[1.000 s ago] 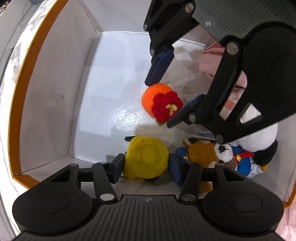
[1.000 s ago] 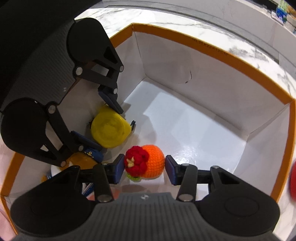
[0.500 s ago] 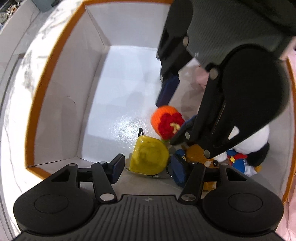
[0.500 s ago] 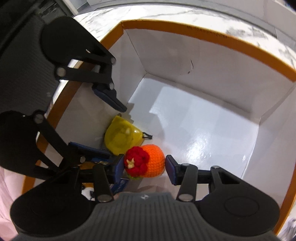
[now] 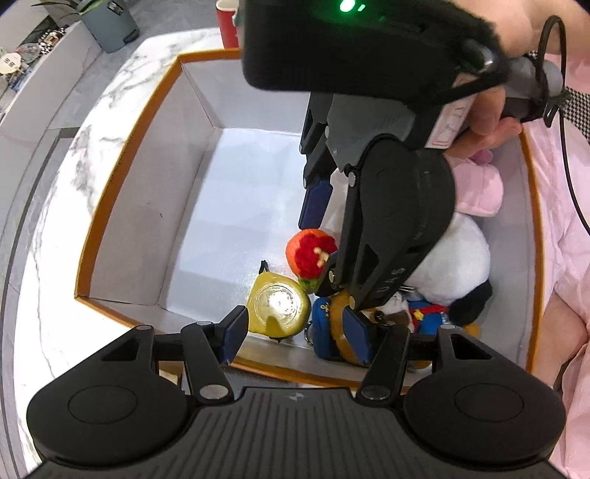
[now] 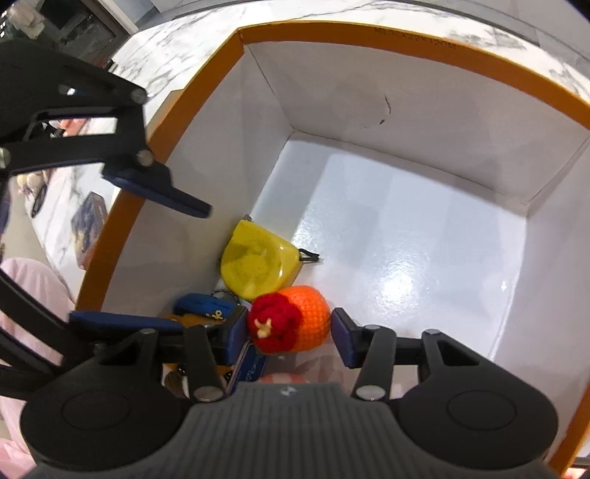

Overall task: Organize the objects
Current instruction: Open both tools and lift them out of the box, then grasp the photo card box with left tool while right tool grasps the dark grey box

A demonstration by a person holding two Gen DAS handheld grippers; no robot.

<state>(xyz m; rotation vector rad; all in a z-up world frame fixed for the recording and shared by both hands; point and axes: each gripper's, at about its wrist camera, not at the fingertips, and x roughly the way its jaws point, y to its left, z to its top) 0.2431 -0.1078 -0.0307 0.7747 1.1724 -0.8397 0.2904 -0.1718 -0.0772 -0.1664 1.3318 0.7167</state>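
Orange crocheted fruit (image 6: 300, 318) between right gripper's (image 6: 289, 337) parted fingers, untouched

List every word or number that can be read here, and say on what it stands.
"ML30X22X12CM", faint: printed on the orange rim of the box.
"DAS", roughly: on a black link of the right claw.
Print on the blue tag: too blurred to read.

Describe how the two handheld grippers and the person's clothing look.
Both the left gripper and the right gripper are matte black, with ribbed bodies, round side discs, silver pivot rivets and blue pads on the jaws. The right gripper carries a green indicator light and a black cable. The person wears pink clothing.
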